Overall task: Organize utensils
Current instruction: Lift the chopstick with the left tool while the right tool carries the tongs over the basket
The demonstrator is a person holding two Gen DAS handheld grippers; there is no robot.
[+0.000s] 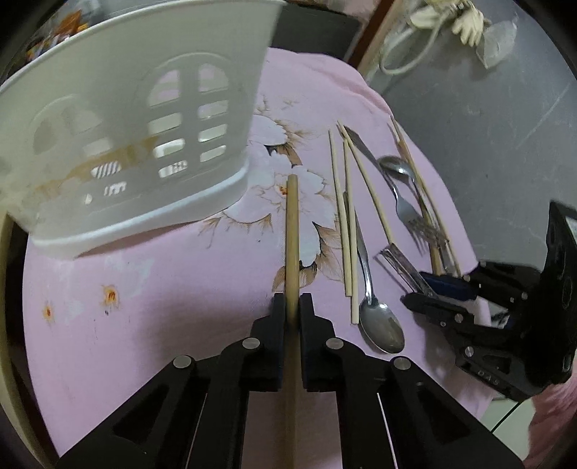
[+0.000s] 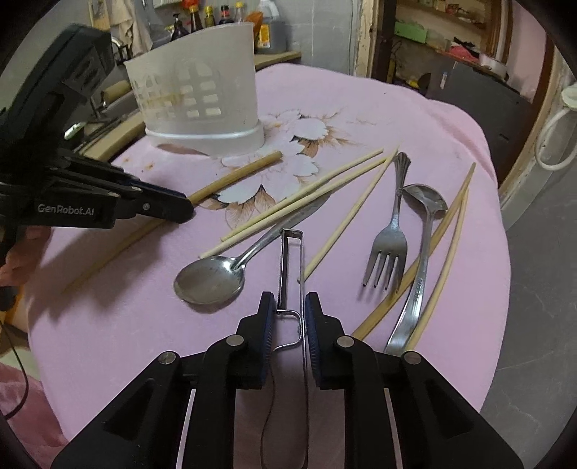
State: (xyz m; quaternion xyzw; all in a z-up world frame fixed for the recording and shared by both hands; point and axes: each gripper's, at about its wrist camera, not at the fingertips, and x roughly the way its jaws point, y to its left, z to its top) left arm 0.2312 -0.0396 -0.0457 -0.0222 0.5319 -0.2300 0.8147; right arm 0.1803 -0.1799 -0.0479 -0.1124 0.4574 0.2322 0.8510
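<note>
My left gripper (image 1: 292,301) is shut on a thick wooden stick (image 1: 292,231), low over the pink cloth; it also shows in the right wrist view (image 2: 187,213) with the stick (image 2: 238,175). My right gripper (image 2: 290,303) is shut on a metal wire peeler (image 2: 292,259); it shows in the left wrist view (image 1: 425,292). A white slotted utensil holder (image 1: 144,119) (image 2: 202,97) stands upright at the far left. Chopsticks (image 2: 303,198), two spoons (image 2: 212,276) (image 2: 425,205) and a fork (image 2: 387,252) lie loose on the cloth.
The round table under a pink flowered cloth (image 2: 414,119) drops off at the right to a grey floor (image 1: 487,126). Bottles (image 2: 202,18) stand behind the holder. A white cable (image 1: 407,47) lies on the floor.
</note>
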